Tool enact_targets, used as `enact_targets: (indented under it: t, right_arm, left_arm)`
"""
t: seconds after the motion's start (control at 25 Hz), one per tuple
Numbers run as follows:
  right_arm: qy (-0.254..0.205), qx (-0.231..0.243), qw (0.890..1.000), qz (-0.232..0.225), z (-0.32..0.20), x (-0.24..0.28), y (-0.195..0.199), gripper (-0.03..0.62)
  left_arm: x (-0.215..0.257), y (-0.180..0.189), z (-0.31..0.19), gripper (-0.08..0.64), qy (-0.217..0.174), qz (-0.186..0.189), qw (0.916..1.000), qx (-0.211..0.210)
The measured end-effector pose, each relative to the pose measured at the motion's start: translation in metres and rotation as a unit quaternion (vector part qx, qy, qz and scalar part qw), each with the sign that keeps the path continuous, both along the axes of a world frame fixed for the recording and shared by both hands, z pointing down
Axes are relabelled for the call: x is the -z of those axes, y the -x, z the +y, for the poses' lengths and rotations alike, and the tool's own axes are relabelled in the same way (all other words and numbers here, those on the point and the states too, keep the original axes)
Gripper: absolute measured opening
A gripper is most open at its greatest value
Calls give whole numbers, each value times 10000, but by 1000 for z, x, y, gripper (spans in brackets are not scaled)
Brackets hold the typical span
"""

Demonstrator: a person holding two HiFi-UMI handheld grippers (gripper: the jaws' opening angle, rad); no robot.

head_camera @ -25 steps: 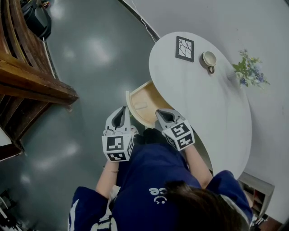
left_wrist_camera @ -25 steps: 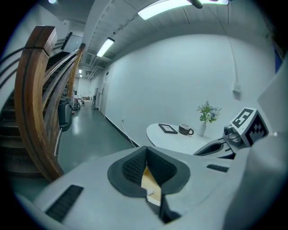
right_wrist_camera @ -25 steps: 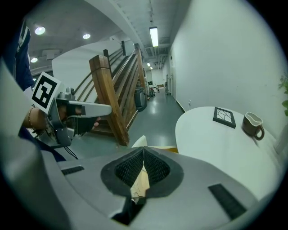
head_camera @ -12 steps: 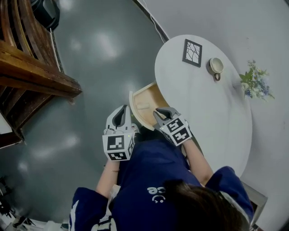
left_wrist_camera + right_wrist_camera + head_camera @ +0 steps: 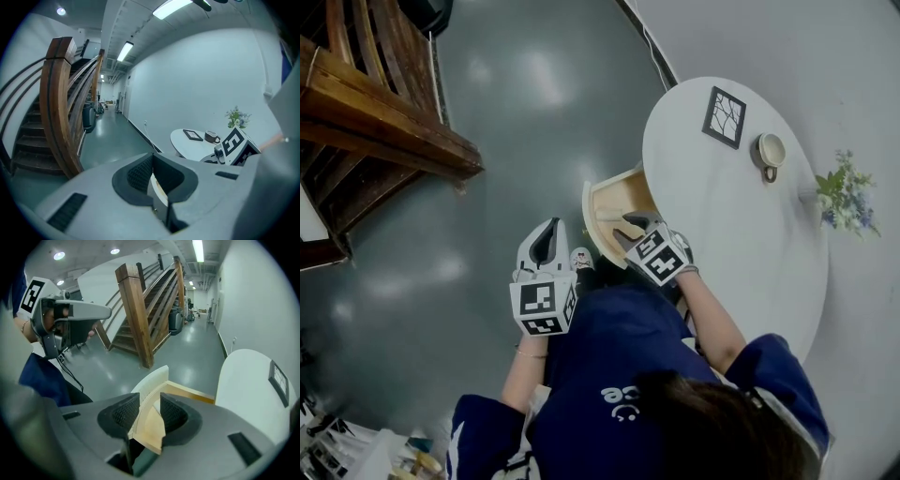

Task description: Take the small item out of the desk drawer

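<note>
While the drawer (image 5: 592, 221) is standing pulled out from under the edge of the round white table (image 5: 741, 253), the right gripper (image 5: 631, 225) is hanging over its open top and tilting steeply down into it. Its jaws have just been opening and are now standing apart. The right gripper view is showing the drawer's white curved front and pale wooden bottom in the gap between the dark ribbed pads (image 5: 123, 412), and neither pad is pressing on anything.

A small pale item (image 5: 612, 210) is lying on the drawer's wooden bottom, close behind the curved front and just beyond the right gripper's tips. It is showing too small to be made out further.

The left gripper (image 5: 549, 227) is hovering outside the drawer, just beside the curved front, over the grey floor (image 5: 487, 187). Its fingers are pressing together at the tips and gripping nothing. In its own view only a sliver of the drawer's front is showing through the hollow behind them.

The person, wearing a dark blue top (image 5: 619, 356), is leaning in on the near side of the drawer. Beyond the drawer, a black picture frame (image 5: 725, 117), a cup (image 5: 768, 150) and a spray of flowers (image 5: 848, 192) are sitting on the tabletop, well apart from it. Across the floor, on the side of the drawer away from the table, a wooden staircase (image 5: 375, 122) is rising.
</note>
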State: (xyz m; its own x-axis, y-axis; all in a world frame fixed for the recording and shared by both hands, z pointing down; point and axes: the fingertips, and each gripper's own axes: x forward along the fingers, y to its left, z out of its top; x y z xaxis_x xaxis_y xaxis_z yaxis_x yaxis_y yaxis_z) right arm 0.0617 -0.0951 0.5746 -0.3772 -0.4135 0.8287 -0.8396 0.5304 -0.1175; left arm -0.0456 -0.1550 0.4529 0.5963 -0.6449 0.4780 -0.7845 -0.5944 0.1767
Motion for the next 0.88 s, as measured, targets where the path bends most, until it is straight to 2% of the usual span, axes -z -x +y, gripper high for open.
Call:
enact_targets:
  t: [0.32, 0.88]
  right_arm:
    - [384, 798, 9958, 230, -9, -28, 9, 156]
    - [880, 2036, 9723, 740, -14, -82, 33, 166]
  left_arm:
    - [-3, 15, 1, 5, 50, -123, 9991, 413]
    - [-9, 40, 11, 5, 190, -356, 9940, 1017]
